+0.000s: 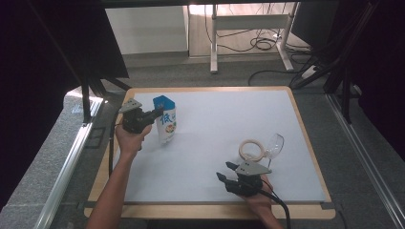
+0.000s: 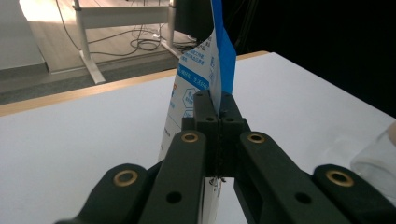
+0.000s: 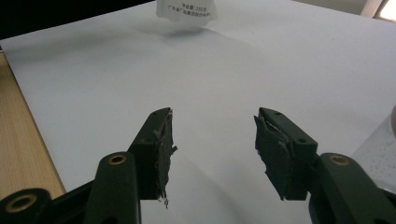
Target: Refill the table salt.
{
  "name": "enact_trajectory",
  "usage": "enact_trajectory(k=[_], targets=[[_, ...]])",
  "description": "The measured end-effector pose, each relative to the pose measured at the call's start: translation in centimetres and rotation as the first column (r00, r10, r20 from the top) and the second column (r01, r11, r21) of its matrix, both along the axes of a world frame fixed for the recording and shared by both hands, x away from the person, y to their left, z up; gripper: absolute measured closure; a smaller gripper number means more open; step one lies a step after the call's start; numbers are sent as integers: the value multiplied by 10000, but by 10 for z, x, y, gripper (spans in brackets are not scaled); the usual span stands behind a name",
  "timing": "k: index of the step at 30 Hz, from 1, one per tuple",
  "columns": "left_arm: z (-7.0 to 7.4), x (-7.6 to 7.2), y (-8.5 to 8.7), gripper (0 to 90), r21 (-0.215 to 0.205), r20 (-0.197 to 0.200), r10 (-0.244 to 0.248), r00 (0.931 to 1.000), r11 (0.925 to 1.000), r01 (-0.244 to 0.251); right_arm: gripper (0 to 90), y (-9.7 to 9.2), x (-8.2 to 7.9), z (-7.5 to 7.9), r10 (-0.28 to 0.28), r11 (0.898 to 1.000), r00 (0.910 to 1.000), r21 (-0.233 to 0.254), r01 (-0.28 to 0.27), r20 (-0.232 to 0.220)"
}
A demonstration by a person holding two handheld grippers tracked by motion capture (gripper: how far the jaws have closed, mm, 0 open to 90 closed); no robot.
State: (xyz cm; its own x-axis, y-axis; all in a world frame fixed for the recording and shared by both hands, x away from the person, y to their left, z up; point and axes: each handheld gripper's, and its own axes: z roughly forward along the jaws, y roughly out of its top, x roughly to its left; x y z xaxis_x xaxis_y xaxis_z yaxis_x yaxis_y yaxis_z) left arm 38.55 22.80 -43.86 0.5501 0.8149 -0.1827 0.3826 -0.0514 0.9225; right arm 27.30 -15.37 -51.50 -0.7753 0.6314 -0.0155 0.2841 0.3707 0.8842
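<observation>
A blue-and-white stand-up pouch [image 1: 166, 121] stands upright at the left of the white table top [image 1: 215, 109]. My left gripper [image 1: 157, 113] reaches it from the left, shut on its side edge. In the left gripper view the jaws [image 2: 217, 105] meet on the pouch's blue seam [image 2: 224, 56]. My right gripper [image 1: 224, 171] rests near the front edge, open, with nothing between its fingers [image 3: 212, 126]. A clear wine glass [image 1: 273, 143] lies on its side just beyond it, next to a pale wooden ring [image 1: 241, 149]. The pouch's bottom [image 3: 186, 10] appears far off in the right gripper view.
The table has a wooden rim [image 1: 305, 138]. Black stands [image 1: 86, 95] and a metal rail [image 1: 67, 162] flank its left side. A white desk frame [image 1: 215, 43] with loose cables [image 1: 260, 43] stands on the floor beyond. Part of the glass [image 2: 376, 158] sits at the left gripper view's right edge.
</observation>
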Motion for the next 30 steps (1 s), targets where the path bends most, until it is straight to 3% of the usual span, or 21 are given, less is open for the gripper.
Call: enact_trajectory(k=[10, 30], targets=[[13, -15, -10, 900, -153, 25, -512, 9987, 9986, 512, 457, 7, -2, 3, 86, 9999, 10000, 57, -86, 37], [10, -27, -32, 900, -25, 42, -1208, 9927, 9927, 1208, 389, 32, 6, 5, 71, 9999, 10000, -85, -70, 34]])
